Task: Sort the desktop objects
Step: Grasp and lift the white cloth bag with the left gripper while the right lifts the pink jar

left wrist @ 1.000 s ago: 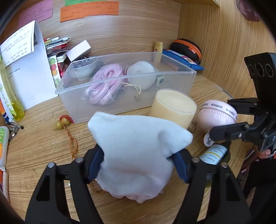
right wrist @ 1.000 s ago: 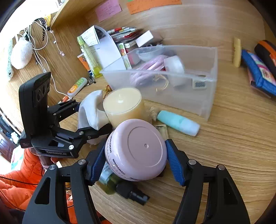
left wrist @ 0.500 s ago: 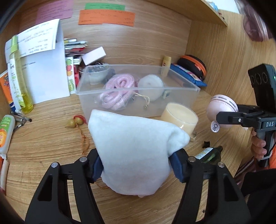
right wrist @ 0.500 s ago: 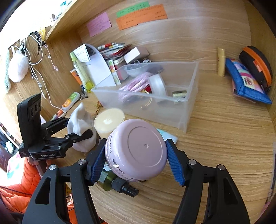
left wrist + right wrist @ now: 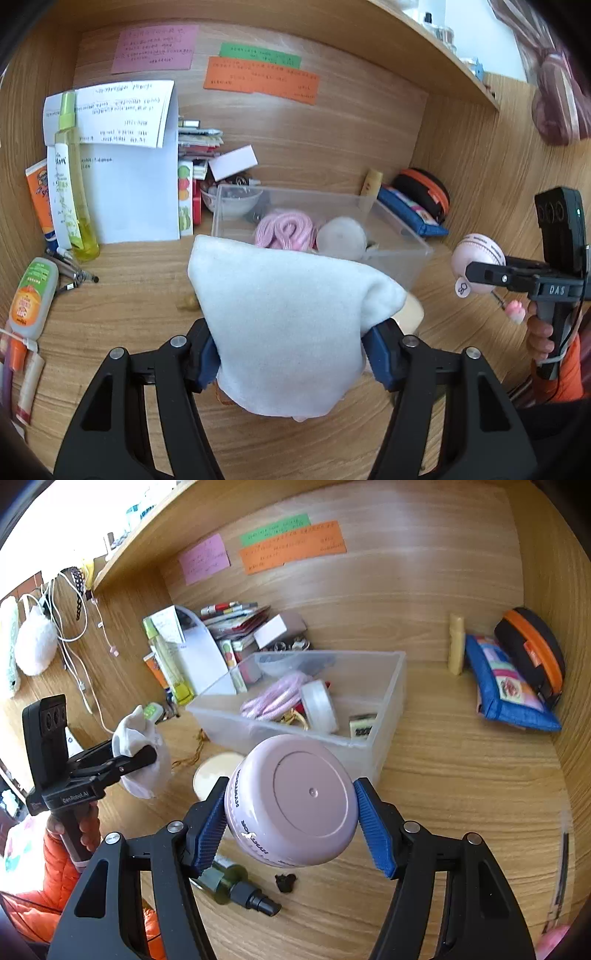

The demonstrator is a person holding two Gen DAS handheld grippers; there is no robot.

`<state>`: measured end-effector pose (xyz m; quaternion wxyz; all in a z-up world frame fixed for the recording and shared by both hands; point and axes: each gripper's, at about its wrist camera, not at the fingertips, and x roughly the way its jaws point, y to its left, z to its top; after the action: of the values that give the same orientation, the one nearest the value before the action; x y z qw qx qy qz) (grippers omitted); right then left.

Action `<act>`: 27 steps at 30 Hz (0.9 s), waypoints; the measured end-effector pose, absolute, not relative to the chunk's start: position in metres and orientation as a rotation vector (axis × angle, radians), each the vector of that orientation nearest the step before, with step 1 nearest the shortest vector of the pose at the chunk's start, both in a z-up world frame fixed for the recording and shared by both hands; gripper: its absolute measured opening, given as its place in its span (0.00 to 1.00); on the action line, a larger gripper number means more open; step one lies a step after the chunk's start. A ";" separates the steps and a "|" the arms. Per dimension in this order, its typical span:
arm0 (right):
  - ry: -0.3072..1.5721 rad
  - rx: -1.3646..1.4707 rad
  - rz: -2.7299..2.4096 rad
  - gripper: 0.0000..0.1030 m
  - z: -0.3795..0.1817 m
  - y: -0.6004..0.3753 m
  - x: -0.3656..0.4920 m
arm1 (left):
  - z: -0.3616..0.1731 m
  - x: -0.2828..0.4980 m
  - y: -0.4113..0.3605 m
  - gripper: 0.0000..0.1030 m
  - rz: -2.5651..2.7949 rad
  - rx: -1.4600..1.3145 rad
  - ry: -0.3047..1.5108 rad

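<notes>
My left gripper [image 5: 291, 356] is shut on a white cloth pouch [image 5: 288, 321] and holds it above the wooden desk, in front of the clear plastic bin [image 5: 402, 243]. The pouch also shows in the right wrist view [image 5: 142, 753]. My right gripper [image 5: 291, 825] is shut on a round pink jar [image 5: 291, 801], held above the desk near the bin's [image 5: 384, 716] front corner. The jar shows in the left wrist view [image 5: 478, 258] at the right. The bin holds a pink rope [image 5: 273, 698] and a white round case [image 5: 319, 707].
A cream candle [image 5: 214, 775] stands in front of the bin. A green spray bottle [image 5: 236, 886] and a small dark object [image 5: 285, 881] lie under my right gripper. A blue pouch [image 5: 506, 686] and a black-orange case [image 5: 532, 650] sit at the right wall. Bottles, papers and boxes [image 5: 110, 184] stand at the back left.
Both grippers have risen higher above the desk with their objects still held. The bin and candle now look further away and lower in both views.
</notes>
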<state>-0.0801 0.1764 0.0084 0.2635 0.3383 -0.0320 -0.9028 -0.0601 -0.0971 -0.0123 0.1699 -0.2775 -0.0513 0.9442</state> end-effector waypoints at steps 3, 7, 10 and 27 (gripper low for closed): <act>-0.094 0.886 -2.448 0.61 0.015 0.178 -0.081 | -0.002 -0.065 -0.099 0.63 2.690 -0.756 -0.161; -0.087 0.868 -2.462 0.61 0.021 0.179 -0.084 | 0.011 -0.074 -0.102 0.63 2.691 -0.718 -0.188; -0.090 0.862 -2.468 0.61 0.024 0.181 -0.090 | 0.019 -0.081 -0.099 0.63 2.702 -0.705 -0.177; -0.103 0.916 -2.447 0.61 0.024 0.172 -0.154 | 0.024 -0.143 -0.091 0.63 2.684 -0.784 -0.164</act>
<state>-0.1542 0.1719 0.0240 0.2606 0.3382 -0.0380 -0.9035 -0.1427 -0.0913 0.0239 0.1696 -0.2758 -0.0577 0.9444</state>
